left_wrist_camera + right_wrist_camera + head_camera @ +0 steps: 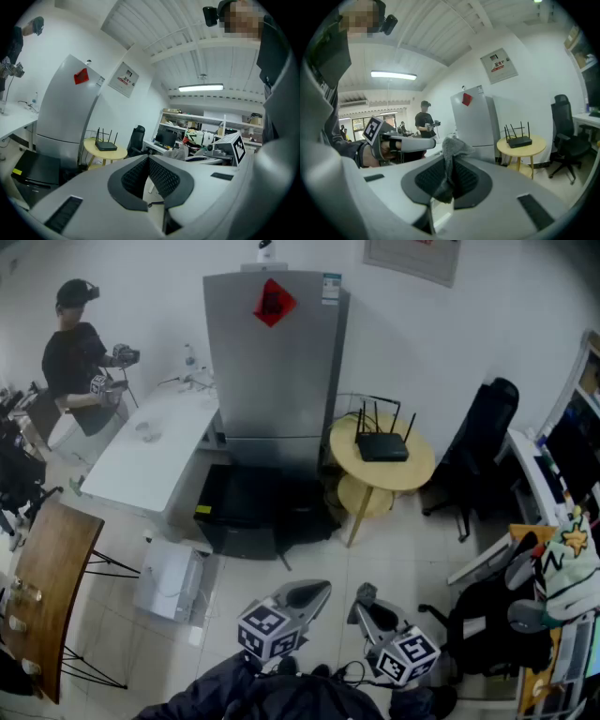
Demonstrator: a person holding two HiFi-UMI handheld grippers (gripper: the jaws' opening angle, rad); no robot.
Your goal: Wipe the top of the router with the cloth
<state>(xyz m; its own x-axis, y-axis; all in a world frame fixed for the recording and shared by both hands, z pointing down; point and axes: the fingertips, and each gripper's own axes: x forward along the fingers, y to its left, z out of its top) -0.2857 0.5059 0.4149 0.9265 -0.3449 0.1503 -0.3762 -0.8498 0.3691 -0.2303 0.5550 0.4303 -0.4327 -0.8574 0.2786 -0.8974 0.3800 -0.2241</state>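
Observation:
The black router (382, 444) with several upright antennas sits on a round yellow table (417, 474) beside the fridge, far ahead of both grippers. It also shows small in the left gripper view, router (106, 146), and in the right gripper view, router (519, 141). My right gripper (449, 161) is shut on a grey cloth (452, 149), which sticks up from between its jaws. My left gripper (147, 159) has its pads together with nothing in them. In the head view the left gripper (314, 592) and right gripper (366, 596) hang low near my body.
A tall grey fridge (272, 362) stands left of the yellow table, with a black box (253, 507) on the floor before it. A black office chair (483, 437) is to the right. A white table (150, 446), a person (80, 352) and a wooden table (52, 587) are at left.

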